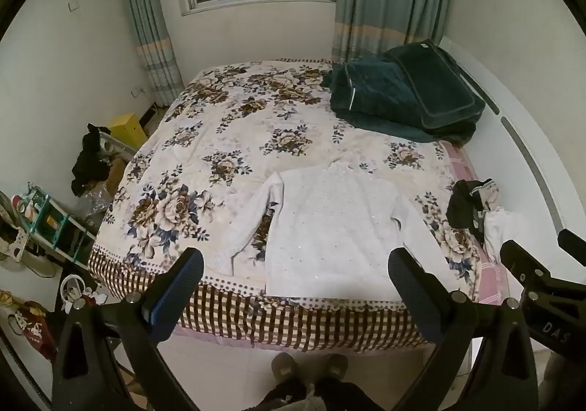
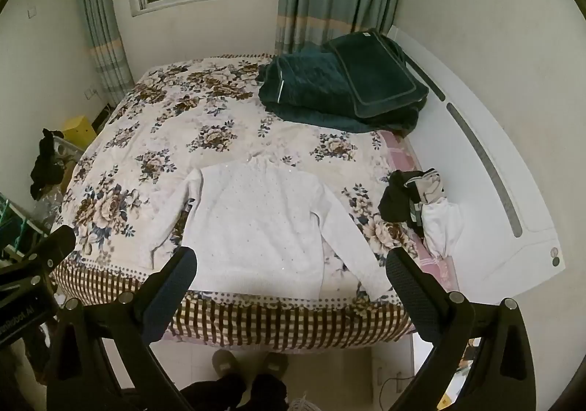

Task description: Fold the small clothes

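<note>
Top point(image 1: 329, 231): a white long-sleeved knit lying flat, face up, low centre of both views, with its hem along the near edge of the bed point(image 1: 234, 118).
Handling: looks light, soft and limp; I judge it will sag and drag instead of holding any shape, and the knit should grip the pads well enough.
Where to hold: the cuffs or the shoulder seams look best for folding the sleeves inward; the two hem corners for the last fold.
Sleeves: the one at frame left point(image 1: 249, 228) lies a little apart from the body; the one at frame right point(image 2: 351, 246) angles down toward the bed edge, its cuff near the right gripper.
Left gripper point(image 1: 295, 271): fingers spread wide, holding nothing, above the hem.
Right gripper point(image 2: 291, 270): likewise wide apart and empty.
Edges: the hem sits just at the drop to the floor, so a pull toward the camera could slide the top off.
Open room: bare bedspread above and to frame left of the top.
Obstacles: a small clothes pile point(image 2: 417, 202) at frame right and a dark quilt point(image 2: 340, 88) at upper right, both well apart from the top.
</note>
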{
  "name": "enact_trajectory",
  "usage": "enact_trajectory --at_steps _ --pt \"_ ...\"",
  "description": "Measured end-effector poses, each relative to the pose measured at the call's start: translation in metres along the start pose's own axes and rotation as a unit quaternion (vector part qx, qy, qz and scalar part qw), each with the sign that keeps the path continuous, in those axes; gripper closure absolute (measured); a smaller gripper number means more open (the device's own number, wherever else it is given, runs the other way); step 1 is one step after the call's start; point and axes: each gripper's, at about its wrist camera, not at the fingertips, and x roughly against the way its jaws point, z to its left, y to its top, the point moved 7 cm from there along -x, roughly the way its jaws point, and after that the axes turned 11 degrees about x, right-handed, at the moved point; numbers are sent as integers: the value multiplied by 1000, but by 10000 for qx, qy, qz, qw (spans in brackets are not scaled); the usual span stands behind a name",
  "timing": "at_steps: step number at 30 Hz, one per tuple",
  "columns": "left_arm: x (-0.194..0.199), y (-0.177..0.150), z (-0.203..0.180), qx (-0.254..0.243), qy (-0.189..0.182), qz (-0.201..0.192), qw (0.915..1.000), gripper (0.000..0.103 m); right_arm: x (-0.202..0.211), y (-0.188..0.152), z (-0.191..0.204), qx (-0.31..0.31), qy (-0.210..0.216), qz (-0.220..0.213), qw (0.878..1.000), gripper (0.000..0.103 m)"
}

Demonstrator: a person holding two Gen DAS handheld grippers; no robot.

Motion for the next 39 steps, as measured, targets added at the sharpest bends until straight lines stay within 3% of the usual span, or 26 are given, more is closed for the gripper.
enact_trajectory --at_steps 14,24,39 --pt "6 2 -8 -18 0 -68 10000 0 7 -5 0 -35 -30 -51 10000 0" --pt "1 3 -20 -37 -26 -81 10000 0 23 19 1 -13 -42 -82 10000 0" --pt "7 9 -21 -25 -48 -98 9999 0 22 13 3 -23 -54 -113 9999 0"
